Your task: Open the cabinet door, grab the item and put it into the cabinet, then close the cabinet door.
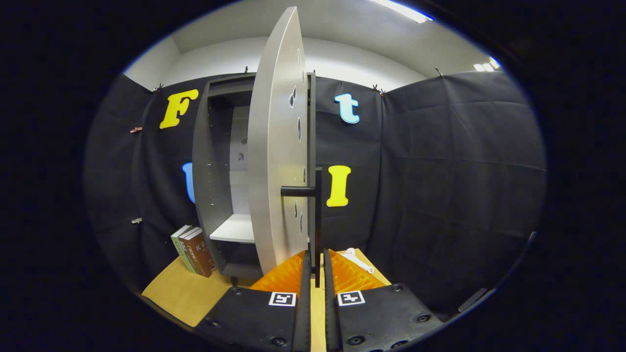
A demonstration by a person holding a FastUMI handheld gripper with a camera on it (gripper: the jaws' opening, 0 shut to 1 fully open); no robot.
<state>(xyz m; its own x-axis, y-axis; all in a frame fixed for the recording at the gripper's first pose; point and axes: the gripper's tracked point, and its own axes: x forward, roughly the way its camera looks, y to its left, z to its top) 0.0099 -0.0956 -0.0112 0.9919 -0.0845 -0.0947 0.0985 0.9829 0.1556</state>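
Note:
A dark grey cabinet stands on the tan table against the booth wall. Its light grey door is swung partly open and I see it nearly edge-on, with the open inside and a white shelf to its left. A black vertical bar handle sticks out from the door on a short post. My gripper is shut on the lower end of this handle, one finger on each side of the bar. Two upright books, one green and one brown, lean by the cabinet's left foot.
A small white object lies on the table just right of the fingers, beyond them. Black cloth walls close in the booth on the left, behind and on the right. Bare table shows in front of the books.

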